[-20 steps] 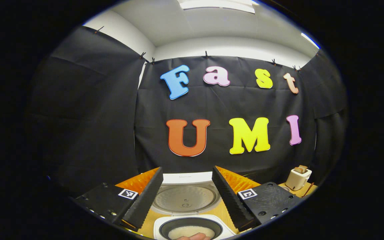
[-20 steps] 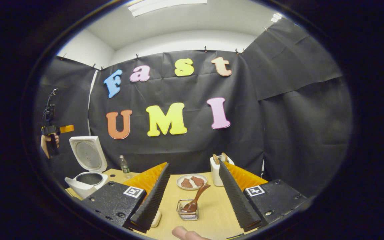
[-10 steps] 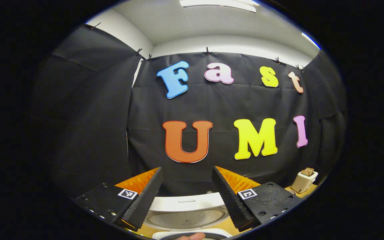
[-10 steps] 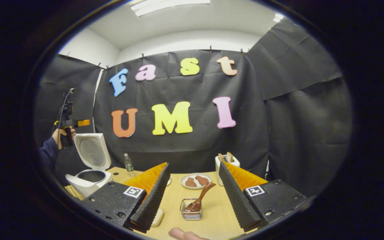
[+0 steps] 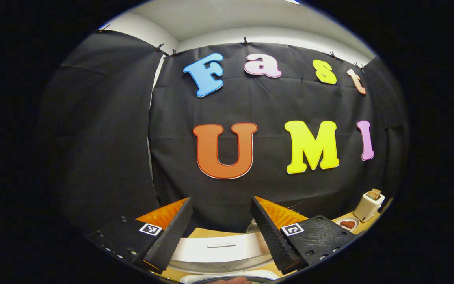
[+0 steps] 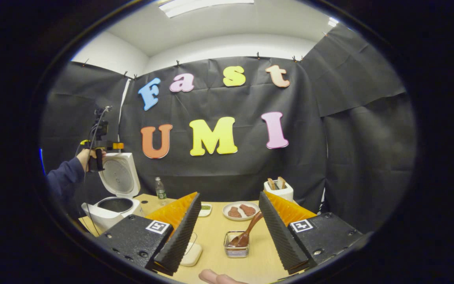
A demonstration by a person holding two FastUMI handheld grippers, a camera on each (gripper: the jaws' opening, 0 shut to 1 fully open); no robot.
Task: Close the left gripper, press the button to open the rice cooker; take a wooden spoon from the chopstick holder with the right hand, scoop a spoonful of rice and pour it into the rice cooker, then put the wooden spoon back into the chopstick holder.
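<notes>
White rice cooker (image 6: 108, 207) lid up | right gripper (image 6: 229, 232) jaws apart, empty | next: square onto brown wooden spoon (image 6: 246, 234) handle, probably mid-handle | left gripper (image 5: 220, 232) open

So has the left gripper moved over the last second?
Yes. In the right gripper view the left gripper has risen from beside the open rice cooker lid to above its top edge.
</notes>
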